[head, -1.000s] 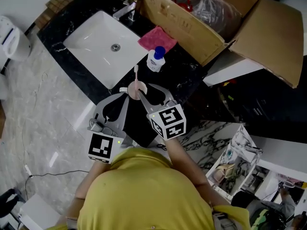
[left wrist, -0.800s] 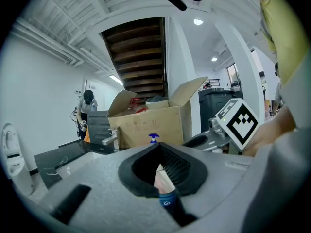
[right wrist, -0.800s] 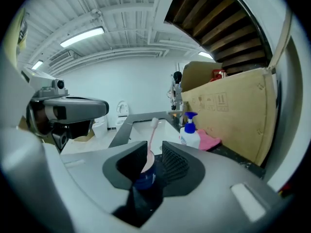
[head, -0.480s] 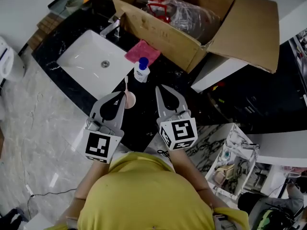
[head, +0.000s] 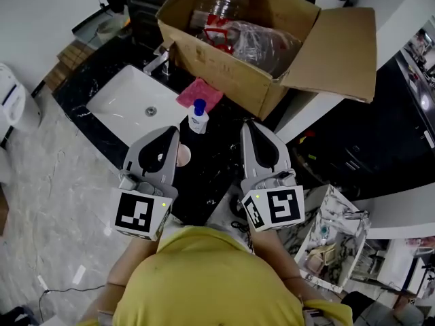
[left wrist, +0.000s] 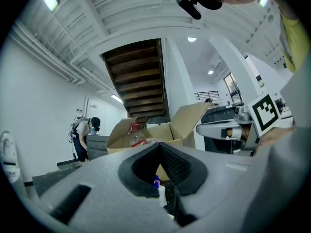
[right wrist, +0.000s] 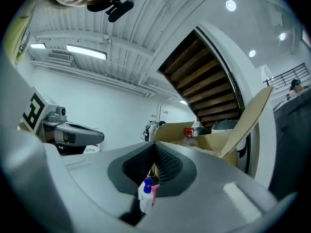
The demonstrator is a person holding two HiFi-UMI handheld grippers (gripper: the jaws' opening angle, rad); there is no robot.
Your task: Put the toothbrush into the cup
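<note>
Here, left gripper [head: 172,132] and right gripper [head: 249,125]: jaws together, empty; bottle [head: 198,117], cup [head: 183,156], box [head: 219,65] ahead.

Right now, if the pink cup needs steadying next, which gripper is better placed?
Left, probably. In the head view the left gripper overlaps the pink cup; the right gripper sits farther across the black counter, toward the cardboard box. Both are shut and empty, so either must open first.

A white sink [head: 132,104] was set into the black counter [head: 211,161]; a pink cloth [head: 199,95] and a blue-capped bottle [head: 198,117] were placed beside an open cardboard box [head: 224,80].
</note>
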